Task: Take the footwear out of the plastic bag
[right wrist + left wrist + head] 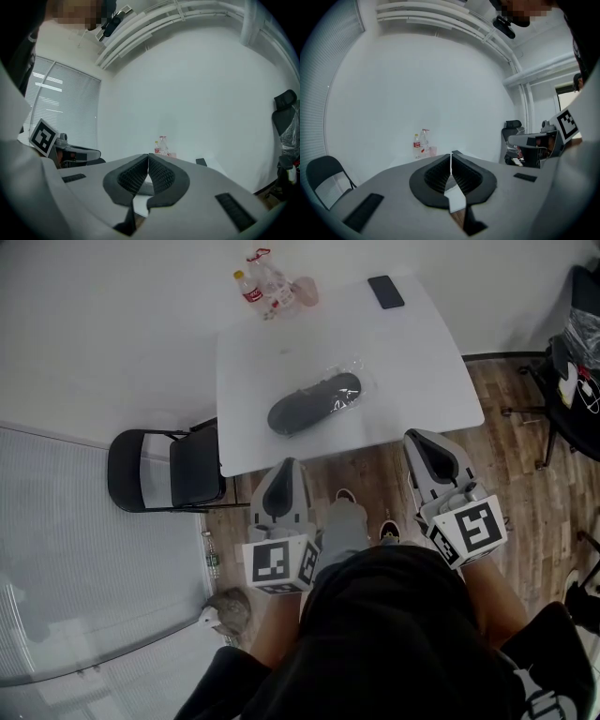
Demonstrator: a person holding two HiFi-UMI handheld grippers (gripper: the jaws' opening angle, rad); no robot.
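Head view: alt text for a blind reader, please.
A dark grey shoe in a clear plastic bag lies on a white square table. The person's left tongs and right tongs, both shut and empty, hover near its front edge.

I'm looking at a white table (272, 352). At its centre lies dark grey footwear (314, 402) in a clear, glossy plastic bag (352, 369). On the table's far edge stand clear bottles (253, 287), one with a red label, and a pale pink cup (306, 291); at its far right corner lies a black phone (385, 292). Left of the table is a black chair (169, 468), and to its right a brown, plank-patterned floor (511, 460). My left gripper (286, 467) and right gripper (418, 439) are light grey with black ribbed pads (438, 174), and each cube (272, 563) bears black-and-white square markers.
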